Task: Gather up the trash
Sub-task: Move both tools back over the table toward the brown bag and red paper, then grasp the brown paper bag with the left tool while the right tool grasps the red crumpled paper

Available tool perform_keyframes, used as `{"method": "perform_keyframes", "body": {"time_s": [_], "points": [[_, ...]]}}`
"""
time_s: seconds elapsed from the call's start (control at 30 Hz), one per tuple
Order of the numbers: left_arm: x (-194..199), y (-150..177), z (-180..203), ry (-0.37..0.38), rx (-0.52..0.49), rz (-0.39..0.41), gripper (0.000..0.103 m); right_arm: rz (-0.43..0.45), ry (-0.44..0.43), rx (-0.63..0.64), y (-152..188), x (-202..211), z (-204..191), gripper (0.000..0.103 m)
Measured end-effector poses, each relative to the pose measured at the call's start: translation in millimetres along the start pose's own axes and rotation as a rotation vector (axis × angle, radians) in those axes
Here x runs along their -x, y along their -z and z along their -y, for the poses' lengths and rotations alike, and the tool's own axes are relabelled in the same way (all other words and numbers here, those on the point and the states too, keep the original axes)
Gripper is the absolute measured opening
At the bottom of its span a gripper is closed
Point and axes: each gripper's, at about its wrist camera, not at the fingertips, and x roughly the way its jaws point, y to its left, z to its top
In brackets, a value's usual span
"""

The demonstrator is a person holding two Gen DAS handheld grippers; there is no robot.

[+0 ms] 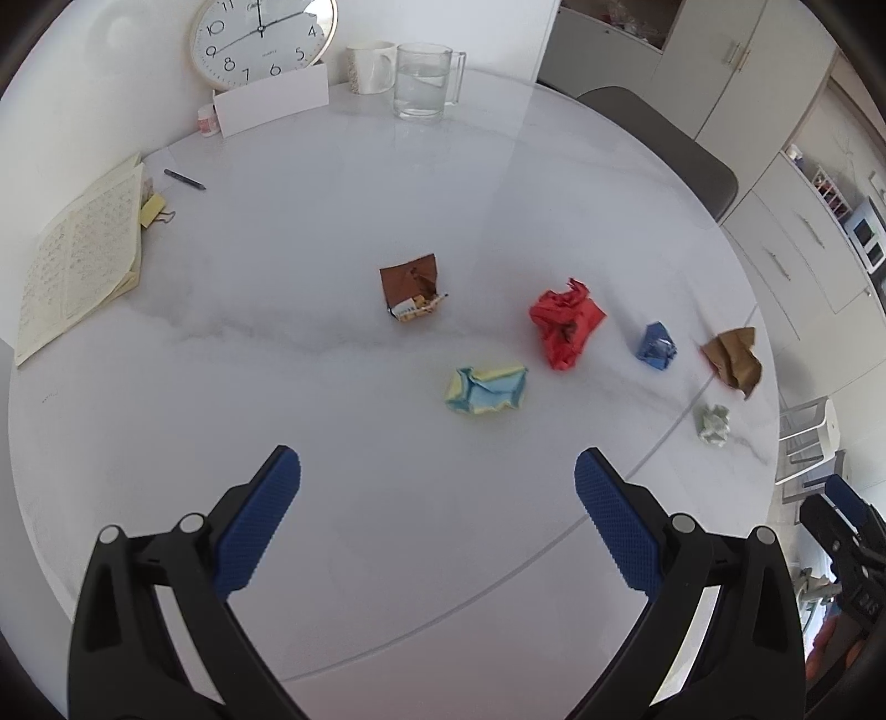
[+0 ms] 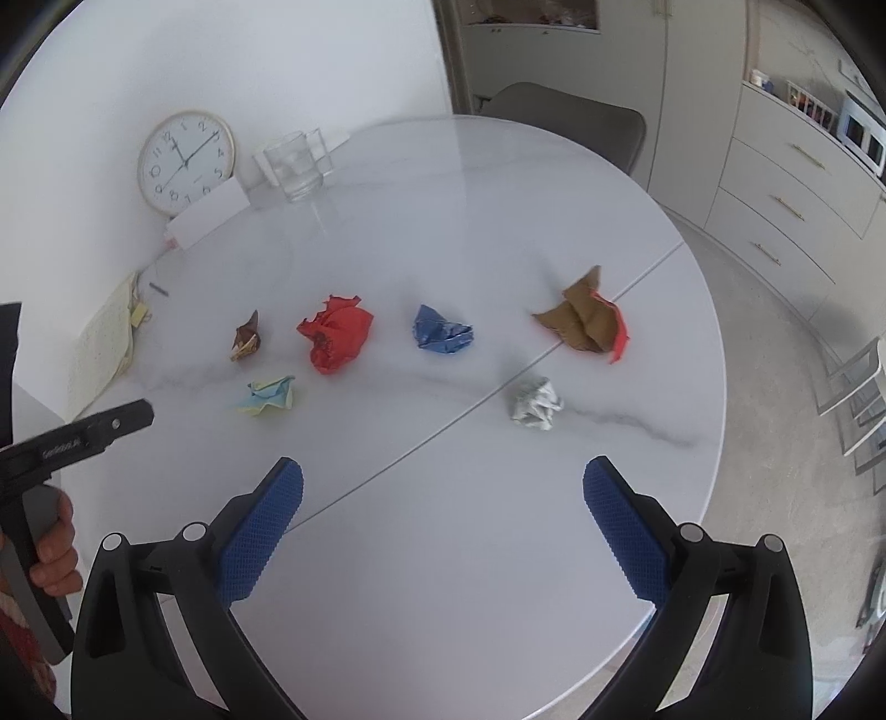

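Both views: my left gripper (image 1: 437, 482) and my right gripper (image 2: 443, 490) hang above the round white marbled table (image 1: 387, 183), jaws spread wide, nothing between the blue pads.

Trash, six crumpled pieces, all lying apart on the tabletop: a dark brown wrapper (image 1: 412, 288), a yellow-and-blue wad (image 1: 486, 389), a red ball (image 1: 565, 322), a blue wad (image 1: 656, 346), a tan paper (image 1: 733, 360) and a small white wad (image 1: 714, 425).

Left wrist view only: an open book (image 1: 80, 260) at my far left, a pen (image 1: 184, 179) beyond it, and a white mug (image 1: 370, 67) beside the glass pitcher (image 1: 423, 80).

Right wrist view only: the tan paper's red underside, the seam (image 2: 642, 268) crossing the tabletop beneath it, and my hand (image 2: 55, 548) on the left tool's handle.

Room: a wall clock (image 1: 260, 39) leans at the table's back edge behind a white card (image 1: 271, 105); a grey chair (image 2: 570, 119) stands at the far side, pale drawers (image 2: 797, 205) along the right wall.
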Motion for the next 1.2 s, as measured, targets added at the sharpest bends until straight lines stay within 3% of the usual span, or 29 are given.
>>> {"method": "perform_keyframes", "body": {"time_s": [0.33,0.57,0.77,0.97,1.2], "points": [[-70.8,-57.4,-11.6,0.002,0.04,0.012,0.095,-0.027,-0.003,0.099,-48.1,-59.7,-33.5,0.101],[-119.1,-82.8,-10.6,-0.017,0.037,-0.022,0.093,-0.058,-0.031,0.137,-69.5,-98.8,-55.1,0.101],[-145.1,-94.1,-13.8,-0.05,0.058,-0.054,0.082,-0.088,-0.051,0.15,-78.8,-123.7,-66.8,0.101],[-164.4,-96.6,-21.9,-0.06,0.084,-0.099,0.058,-0.103,-0.063,0.154,-83.7,-144.0,-75.7,0.101],[-162.8,-100.9,-23.7,-0.072,0.075,-0.079,0.042,-0.129,-0.061,0.133,-86.6,-174.2,-87.6,0.101]]}}
